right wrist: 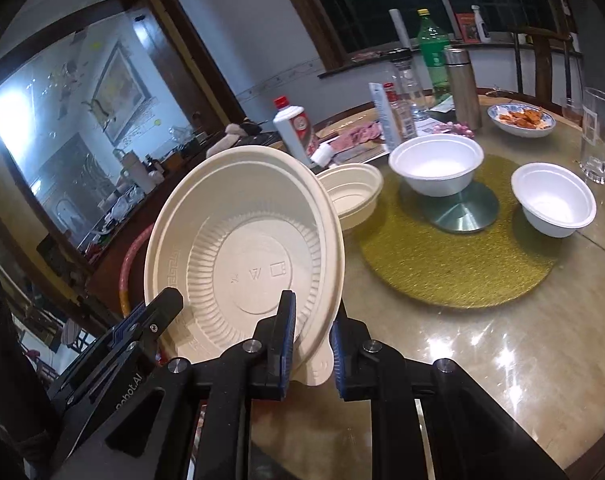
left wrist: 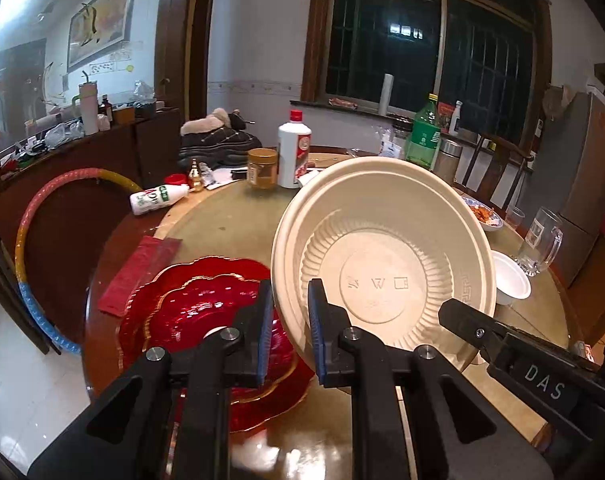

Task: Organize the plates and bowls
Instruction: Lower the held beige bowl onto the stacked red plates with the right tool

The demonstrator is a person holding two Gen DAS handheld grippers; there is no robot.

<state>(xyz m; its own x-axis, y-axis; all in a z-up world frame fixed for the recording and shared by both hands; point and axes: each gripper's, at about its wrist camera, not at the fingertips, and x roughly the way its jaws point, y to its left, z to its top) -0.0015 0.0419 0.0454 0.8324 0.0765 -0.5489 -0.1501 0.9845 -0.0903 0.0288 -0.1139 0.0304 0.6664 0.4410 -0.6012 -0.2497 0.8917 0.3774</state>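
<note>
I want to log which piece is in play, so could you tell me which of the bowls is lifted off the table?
The large beige bowl, tilted on edge with both sets of jaws on its rim. The two white bowls and the smaller beige one rest upright on the table.

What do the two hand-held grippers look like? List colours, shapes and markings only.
The left hand-held gripper is matte black, with angular linkage arms joined by silver round pins and flat fingers faced with ribbed blue pads. The right hand-held gripper has the same build. White lettering shows on their bodies: "DAS" on the right, "obot.AI" on the left. No cables, sleeves or hands are visible.
</note>
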